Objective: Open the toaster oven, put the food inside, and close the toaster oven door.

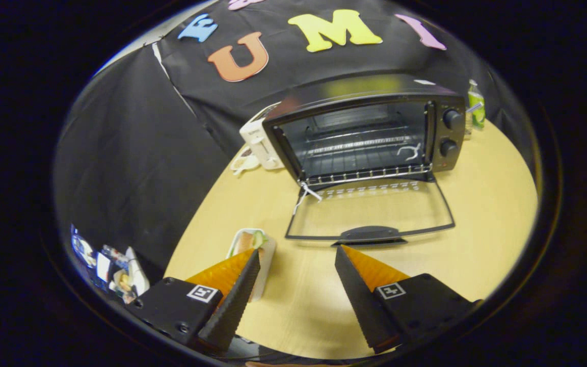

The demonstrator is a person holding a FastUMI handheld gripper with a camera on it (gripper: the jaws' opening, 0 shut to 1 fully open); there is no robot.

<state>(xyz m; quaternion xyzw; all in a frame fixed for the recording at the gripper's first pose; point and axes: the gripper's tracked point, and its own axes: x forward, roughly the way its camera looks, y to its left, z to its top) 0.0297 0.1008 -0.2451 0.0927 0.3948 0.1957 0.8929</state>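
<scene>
A black toaster oven [441, 127] stands on the wooden table [482, 214] beyond my fingers. Its glass door [370, 211] lies folded down flat, handle [370, 234] nearest me, and the wire rack [359, 158] inside is bare. My gripper [297, 251] is open with nothing between its fingers, hovering over the table just short of the door handle. The food, a sandwich on a small white tray [269, 255], lies beside and partly under my left finger [240, 293].
A white appliance [258, 142] and a white cup [245, 163] sit left of the oven. A green bottle [476, 104] stands behind the oven's right side. Some small items [115, 270] lie off the table's near left edge. Bare tabletop lies right of the door.
</scene>
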